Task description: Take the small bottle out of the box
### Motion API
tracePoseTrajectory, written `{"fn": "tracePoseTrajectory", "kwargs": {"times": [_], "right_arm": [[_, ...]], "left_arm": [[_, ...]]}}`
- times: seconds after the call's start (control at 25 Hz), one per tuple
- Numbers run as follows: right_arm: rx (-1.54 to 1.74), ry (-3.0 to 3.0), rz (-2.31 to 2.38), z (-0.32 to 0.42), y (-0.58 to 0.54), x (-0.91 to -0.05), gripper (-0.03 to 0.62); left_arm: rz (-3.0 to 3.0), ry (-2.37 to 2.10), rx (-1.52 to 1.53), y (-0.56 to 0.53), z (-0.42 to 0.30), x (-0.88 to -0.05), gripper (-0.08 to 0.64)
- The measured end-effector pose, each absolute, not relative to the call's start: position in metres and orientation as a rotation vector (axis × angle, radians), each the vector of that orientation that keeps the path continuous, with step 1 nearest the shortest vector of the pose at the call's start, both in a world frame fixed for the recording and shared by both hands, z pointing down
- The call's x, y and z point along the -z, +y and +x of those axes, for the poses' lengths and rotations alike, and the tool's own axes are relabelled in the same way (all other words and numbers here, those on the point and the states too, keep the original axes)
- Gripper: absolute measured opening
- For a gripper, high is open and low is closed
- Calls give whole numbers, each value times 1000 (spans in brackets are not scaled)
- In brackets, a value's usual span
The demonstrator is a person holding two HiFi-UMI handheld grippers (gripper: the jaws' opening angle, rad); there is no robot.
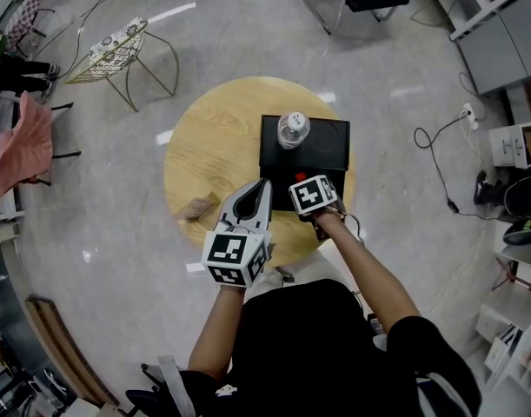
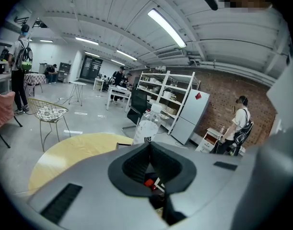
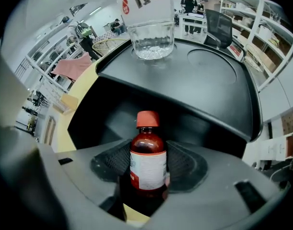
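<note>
Jaws, right gripper [image 3: 148, 169]: clamped on small bottle [image 3: 147, 157].

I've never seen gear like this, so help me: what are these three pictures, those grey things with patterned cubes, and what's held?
No robot: a person holds a grey two-jaw gripper in each hand. The head view looks down from the person's head; the other two pictures come from cameras on the grippers. On the round pale wooden table sits a black box with a clear plastic water bottle on top. The right gripper is shut on a small brown bottle with a red cap, at the box's opening. The left gripper is shut and empty.
</note>
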State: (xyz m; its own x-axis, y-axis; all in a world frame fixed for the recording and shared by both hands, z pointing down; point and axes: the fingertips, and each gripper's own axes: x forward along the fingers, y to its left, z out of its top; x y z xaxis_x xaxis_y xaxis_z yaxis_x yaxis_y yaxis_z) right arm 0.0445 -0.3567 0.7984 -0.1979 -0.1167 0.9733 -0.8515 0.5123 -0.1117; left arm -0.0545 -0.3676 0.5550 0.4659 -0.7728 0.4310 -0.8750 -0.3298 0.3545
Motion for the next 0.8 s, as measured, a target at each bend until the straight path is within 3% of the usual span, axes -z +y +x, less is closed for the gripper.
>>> {"fn": "tracePoseTrajectory", "kwargs": {"times": [0.8], "right_arm": [[-833, -1780, 953, 47, -335, -733, 216]], "left_arm": [[2269, -1323, -203, -337, -54, -528, 12]]}}
